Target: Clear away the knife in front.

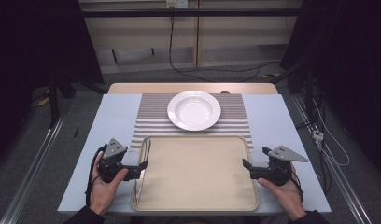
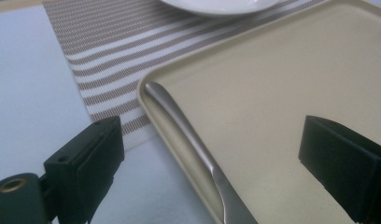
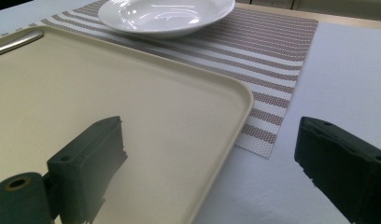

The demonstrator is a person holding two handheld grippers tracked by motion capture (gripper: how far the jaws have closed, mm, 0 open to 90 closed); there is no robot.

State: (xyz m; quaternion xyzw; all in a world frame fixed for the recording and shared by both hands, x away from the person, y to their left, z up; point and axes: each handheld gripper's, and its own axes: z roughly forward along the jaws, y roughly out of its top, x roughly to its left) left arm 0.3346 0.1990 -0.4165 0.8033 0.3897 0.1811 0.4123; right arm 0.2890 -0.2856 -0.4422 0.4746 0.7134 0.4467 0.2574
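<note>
risk: slim steel knife [image 2: 188, 135] leans loose on the rim between the left fingers [image 1: 143, 165], a nudge could slide it off the beige plastic tray [image 1: 198, 175] | left fingers: wide apart, gripping nothing, straddling the tray's edge | right fingers [image 1: 246, 164]: wide apart, empty, astride the opposite rim | white bowl-plate [image 1: 194, 110] beyond, on the striped mat [image 1: 153, 116]

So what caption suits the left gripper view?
Open left gripper straddling the tray's rim, a metal utensil handle lying inside.
</note>
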